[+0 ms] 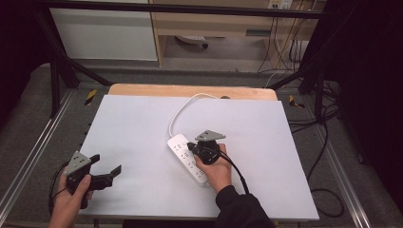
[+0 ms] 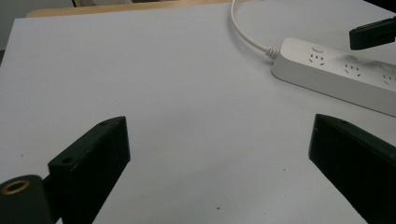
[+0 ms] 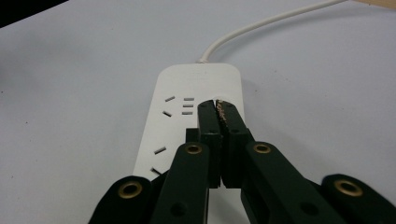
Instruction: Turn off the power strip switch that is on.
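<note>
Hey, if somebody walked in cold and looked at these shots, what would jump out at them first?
Probably the white power strip lying near the middle of the white table top, its cord curling toward the far edge. The right gripper is down on the strip's far end, jaws closed together, tips at a button beside the first sockets. The left gripper is off at the near left corner, jaws spread wide with nothing between them.
</note>
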`<state>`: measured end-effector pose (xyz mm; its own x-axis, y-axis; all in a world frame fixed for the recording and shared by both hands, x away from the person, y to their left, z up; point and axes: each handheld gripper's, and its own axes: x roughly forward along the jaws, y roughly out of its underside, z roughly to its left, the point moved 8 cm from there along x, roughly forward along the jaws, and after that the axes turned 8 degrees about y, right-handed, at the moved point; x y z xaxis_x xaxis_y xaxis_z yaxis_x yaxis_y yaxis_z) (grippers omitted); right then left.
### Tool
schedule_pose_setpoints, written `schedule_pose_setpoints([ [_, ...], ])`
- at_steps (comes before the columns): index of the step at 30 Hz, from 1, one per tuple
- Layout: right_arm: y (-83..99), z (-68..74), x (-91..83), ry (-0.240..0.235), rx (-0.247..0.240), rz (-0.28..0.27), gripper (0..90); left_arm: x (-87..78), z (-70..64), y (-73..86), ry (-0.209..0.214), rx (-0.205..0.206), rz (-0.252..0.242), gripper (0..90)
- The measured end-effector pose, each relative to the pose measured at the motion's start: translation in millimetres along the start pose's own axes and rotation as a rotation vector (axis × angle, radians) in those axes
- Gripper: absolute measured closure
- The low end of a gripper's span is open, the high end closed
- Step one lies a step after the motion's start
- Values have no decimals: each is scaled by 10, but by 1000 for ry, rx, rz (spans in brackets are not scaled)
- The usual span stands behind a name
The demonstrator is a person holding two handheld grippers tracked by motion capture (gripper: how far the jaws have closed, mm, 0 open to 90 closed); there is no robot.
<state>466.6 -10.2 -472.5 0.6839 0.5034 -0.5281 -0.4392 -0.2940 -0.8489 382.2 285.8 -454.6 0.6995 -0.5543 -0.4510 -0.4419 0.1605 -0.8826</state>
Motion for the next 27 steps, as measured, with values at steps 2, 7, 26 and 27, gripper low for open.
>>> schedule_pose_setpoints([
  [2, -4, -9, -3, 1, 3, 0, 892, -1, 0, -1, 1, 0, -1, 53],
  [7, -35, -29, -31, 13, 3, -8, 871, 0, -10, -5, 2, 1, -4, 53],
  [26, -110, -34, -72, -8, 9, -24, 821, 5, -10, 2, 3, 0, 2, 53],
  [27, -111, -38, -73, -8, 8, -24, 818, 6, -11, 3, 3, 1, 3, 53],
])
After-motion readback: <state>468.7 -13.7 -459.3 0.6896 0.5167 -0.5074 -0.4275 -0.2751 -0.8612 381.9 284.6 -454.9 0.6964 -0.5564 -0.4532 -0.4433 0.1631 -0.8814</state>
